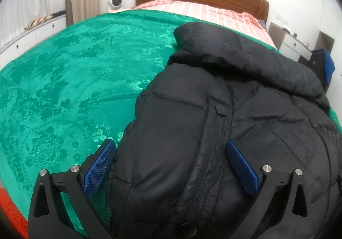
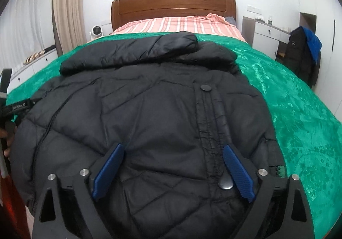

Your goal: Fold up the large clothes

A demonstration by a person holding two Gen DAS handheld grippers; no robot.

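— Grippers first: we see our left gripper (image 1: 171, 151) spread wide, its blue pads (image 1: 98, 169) straddling the near edge of the black puffer jacket (image 1: 224, 121), pinching nothing.

— Agreed, and our right gripper (image 2: 173, 156) is spread just as wide above the jacket's (image 2: 149, 121) front, one pad (image 2: 238, 175) just beside a round snap button (image 2: 225, 183) on the placket.

— Where do we put the jacket itself?

— Flat on the green patterned bedspread (image 1: 64, 89), front side up, a second snap button (image 2: 205, 87) farther along the placket. In the left wrist view it fills the right half; in the right wrist view it sits central, green showing on both sides (image 2: 299, 110).

— Beyond that we see its bulky collar or hood (image 2: 139, 53) bunched at the far end.

— Then striped pink bedding (image 2: 177, 24) and the wooden headboard (image 2: 173, 5).

— Farthest, we note a small white fan (image 2: 96, 31) left of the bed, a curtain (image 2: 67, 4), white drawers (image 2: 266, 36), and dark and blue clothes (image 2: 303, 53) hanging at the right.
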